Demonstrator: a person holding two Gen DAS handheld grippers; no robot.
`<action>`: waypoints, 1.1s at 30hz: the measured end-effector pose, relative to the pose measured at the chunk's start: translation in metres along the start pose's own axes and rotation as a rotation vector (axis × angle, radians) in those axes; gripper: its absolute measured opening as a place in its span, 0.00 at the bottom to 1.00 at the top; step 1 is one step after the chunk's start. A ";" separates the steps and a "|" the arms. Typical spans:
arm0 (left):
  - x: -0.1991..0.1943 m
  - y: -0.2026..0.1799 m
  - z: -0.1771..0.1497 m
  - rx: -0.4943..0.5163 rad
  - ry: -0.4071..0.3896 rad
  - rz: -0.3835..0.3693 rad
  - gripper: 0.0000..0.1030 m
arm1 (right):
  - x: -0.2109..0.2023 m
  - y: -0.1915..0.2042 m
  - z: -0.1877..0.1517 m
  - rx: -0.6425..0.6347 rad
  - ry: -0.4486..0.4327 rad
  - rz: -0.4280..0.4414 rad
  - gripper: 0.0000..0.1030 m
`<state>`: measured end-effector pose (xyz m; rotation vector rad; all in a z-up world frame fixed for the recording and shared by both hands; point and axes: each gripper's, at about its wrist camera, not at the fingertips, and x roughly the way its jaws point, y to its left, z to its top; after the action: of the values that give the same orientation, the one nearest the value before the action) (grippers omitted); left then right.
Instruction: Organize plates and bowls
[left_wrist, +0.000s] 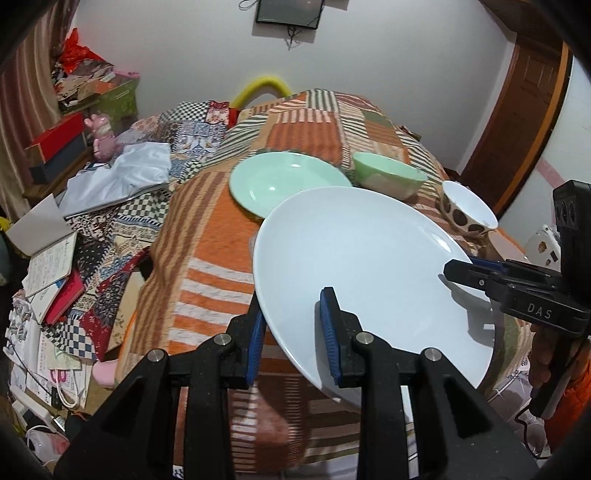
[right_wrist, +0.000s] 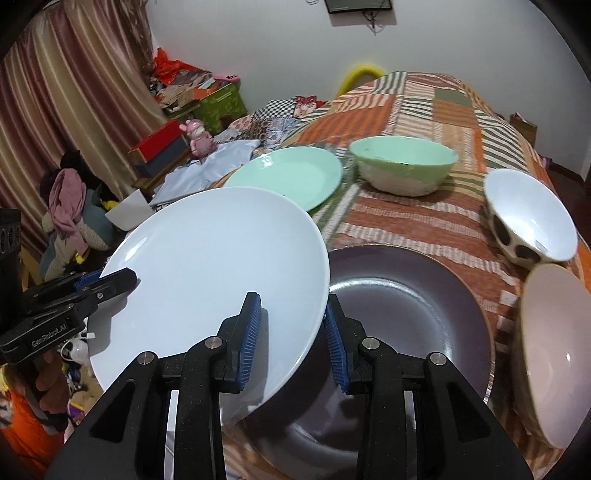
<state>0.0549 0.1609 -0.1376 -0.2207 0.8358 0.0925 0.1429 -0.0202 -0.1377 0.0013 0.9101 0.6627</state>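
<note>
My quilt (right_wrist: 424, 107) lies under everything. The dark plate (right_wrist: 406, 302) sits on it, below the white plate (right_wrist: 207, 258) I hold up, tilted. My left gripper (left_wrist: 295, 332) and right gripper (right_wrist: 291, 332) each clamp its rim on opposite sides. Beyond: green plate (right_wrist: 291, 173), green bowl (right_wrist: 402, 162), spotted bowl (right_wrist: 528, 218).

I'm working in a lived-in home, by the look of it a bedroom or spare room. A striped patchwork quilt (left_wrist: 303, 122) covers the surface in front of me. Heavy striped curtains (right_wrist: 66, 110) hang on the left, and a wooden door (left_wrist: 517, 122) stands on the right. Open books (left_wrist: 48, 266), boxes (left_wrist: 59, 144) and papers lie in piles, with a pink figurine (right_wrist: 199, 138) among them. A framed screen (left_wrist: 288, 11) hangs on the white wall.
</note>
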 end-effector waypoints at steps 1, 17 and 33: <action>0.002 -0.005 0.000 0.006 0.001 -0.005 0.27 | -0.002 -0.003 -0.001 0.005 -0.001 -0.003 0.31; 0.025 -0.053 0.004 0.074 0.045 -0.067 0.27 | -0.028 -0.046 -0.023 0.105 -0.019 -0.052 0.31; 0.056 -0.073 -0.004 0.078 0.119 -0.116 0.28 | -0.032 -0.067 -0.043 0.164 -0.008 -0.111 0.31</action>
<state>0.1023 0.0887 -0.1705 -0.2024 0.9416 -0.0623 0.1328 -0.1024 -0.1596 0.0993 0.9483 0.4834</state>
